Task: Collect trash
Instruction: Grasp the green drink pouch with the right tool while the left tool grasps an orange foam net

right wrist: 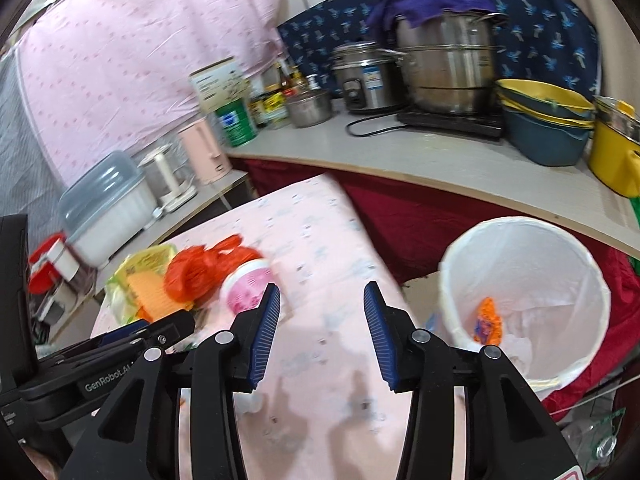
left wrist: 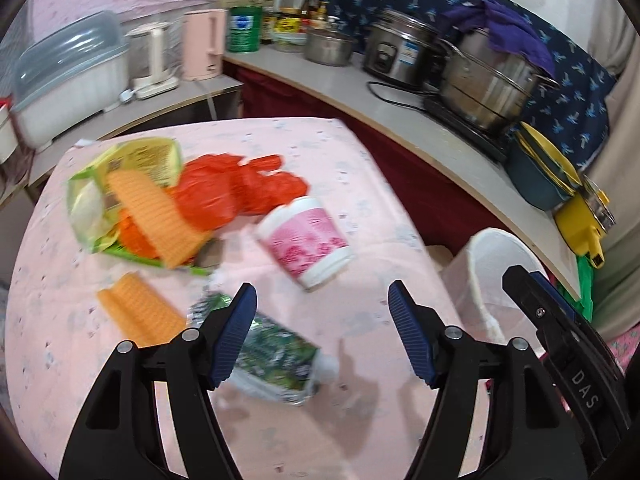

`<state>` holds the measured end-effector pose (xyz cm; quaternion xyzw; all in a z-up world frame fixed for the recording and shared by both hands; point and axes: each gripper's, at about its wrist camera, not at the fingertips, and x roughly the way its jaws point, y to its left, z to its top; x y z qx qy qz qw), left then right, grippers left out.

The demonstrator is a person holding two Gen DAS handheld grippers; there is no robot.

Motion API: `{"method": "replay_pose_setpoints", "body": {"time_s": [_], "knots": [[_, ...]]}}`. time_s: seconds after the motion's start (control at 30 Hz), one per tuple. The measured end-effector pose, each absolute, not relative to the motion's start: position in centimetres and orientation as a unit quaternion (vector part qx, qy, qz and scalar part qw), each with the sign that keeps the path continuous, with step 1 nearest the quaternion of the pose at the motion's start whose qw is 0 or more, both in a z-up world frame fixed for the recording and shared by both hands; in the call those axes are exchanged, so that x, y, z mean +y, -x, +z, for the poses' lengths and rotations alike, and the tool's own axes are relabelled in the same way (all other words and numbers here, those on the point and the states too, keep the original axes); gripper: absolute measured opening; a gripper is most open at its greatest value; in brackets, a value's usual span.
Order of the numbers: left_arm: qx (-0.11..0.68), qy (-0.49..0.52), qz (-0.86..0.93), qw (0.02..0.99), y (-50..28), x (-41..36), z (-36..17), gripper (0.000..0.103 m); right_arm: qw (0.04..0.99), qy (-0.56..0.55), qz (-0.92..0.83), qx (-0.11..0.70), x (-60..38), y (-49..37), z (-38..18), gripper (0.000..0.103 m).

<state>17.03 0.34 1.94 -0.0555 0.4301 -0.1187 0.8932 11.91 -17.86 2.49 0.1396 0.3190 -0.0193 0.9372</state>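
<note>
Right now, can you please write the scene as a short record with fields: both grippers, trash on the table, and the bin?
left gripper: open, empty, above the green pouch
right gripper: open, empty, above the pink tablecloth
trash on table: pink-and-white cup on its side, red plastic bag, yellow-green wrapper, two orange ridged pieces
bin: white liner, beside the table, an orange item already inside
</note>
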Motion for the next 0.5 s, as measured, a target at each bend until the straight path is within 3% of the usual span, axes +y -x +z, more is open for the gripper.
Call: {"method": "replay_pose_setpoints", "body": {"time_s": [0.5], "knots": [[0.479, 0.125, -0.015, 0.869, -16.4, 12.0, -2.5, 0.065, 0.918, -0.046, 0.066, 0.389, -6.9, -12.3, -1.9, 0.047]]}}
